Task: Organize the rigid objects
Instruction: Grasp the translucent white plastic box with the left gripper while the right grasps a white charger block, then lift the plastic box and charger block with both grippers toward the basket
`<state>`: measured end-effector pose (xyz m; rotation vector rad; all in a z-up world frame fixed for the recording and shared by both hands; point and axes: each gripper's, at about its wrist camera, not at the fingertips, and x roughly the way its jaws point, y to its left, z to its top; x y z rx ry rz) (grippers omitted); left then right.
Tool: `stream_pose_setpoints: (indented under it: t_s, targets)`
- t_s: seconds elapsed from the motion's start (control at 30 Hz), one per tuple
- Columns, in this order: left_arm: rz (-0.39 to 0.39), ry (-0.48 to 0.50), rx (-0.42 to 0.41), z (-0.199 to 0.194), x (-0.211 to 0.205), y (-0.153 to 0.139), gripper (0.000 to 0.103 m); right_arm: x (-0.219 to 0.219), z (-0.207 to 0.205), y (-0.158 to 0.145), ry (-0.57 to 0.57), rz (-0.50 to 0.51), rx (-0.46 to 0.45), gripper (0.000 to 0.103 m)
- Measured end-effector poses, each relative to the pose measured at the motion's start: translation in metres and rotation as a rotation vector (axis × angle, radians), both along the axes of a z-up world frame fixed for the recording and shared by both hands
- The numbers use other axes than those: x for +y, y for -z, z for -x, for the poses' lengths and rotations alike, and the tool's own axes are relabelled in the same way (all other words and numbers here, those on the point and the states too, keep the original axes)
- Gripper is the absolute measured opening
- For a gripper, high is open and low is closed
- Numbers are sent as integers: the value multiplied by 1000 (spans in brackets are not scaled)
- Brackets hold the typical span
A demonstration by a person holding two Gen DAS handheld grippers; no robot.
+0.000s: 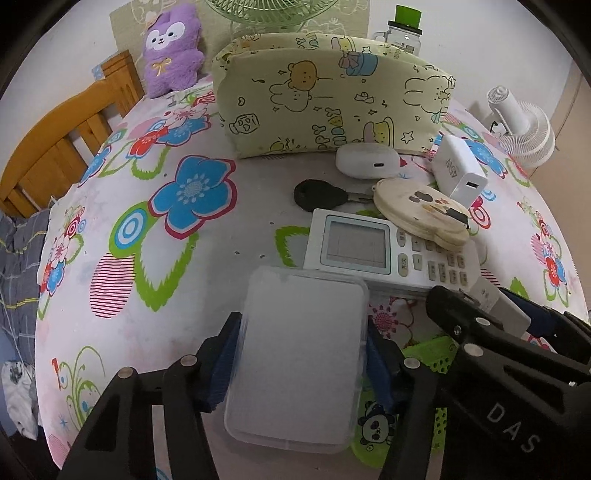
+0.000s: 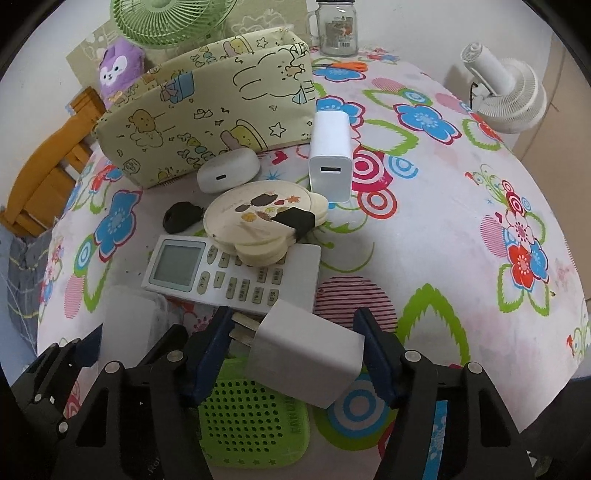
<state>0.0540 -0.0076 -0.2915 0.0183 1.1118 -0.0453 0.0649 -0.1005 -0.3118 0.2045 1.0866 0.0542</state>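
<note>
My left gripper (image 1: 301, 347) is shut on a clear plastic box (image 1: 299, 354), held above a green perforated basket (image 1: 436, 354). My right gripper (image 2: 291, 332) is shut on a small white plug charger (image 2: 306, 354), above the same green basket (image 2: 251, 421). On the floral cloth lie a white remote (image 2: 236, 273), a cream round mirror (image 2: 266, 218), a black key (image 1: 319, 194), a white earbud case (image 1: 365, 160) and a larger white charger (image 2: 330, 155). The remote (image 1: 388, 251) and mirror (image 1: 421, 210) also show in the left wrist view.
A yellow cartoon-print fabric bin (image 1: 332, 99) stands behind the objects. A purple plush (image 1: 171, 48), a green fan (image 2: 166, 22), a glass jar (image 2: 338, 26), orange scissors (image 2: 343, 66) and a white fan (image 2: 506, 96) sit at the table's far edges. A wooden chair (image 1: 62, 147) is left.
</note>
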Motion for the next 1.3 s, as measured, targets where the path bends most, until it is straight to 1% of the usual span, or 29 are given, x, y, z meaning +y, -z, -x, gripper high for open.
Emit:
stream_pose_setpoints:
  t_s: [0.13,0.4,0.53,0.77,1.3]
  targets:
    - [20,-13,-4,0,0,-3,60,0,2,-7,-2,14,-28,69]
    - [43,5,-32,3,-9,-21,60,1,3,-24,-5,3,-64,69]
    - [47,-3,-50,4,-8,-31,60,3,3,-36,-8,3,-91,69]
    - [54,-31,-63,1,-7,-45,60,2,1,-50,-4,-10,-105,69]
    - [42,-68,-146,-7,-2,-101,60,3,-6,-110,-16,10,-189,69]
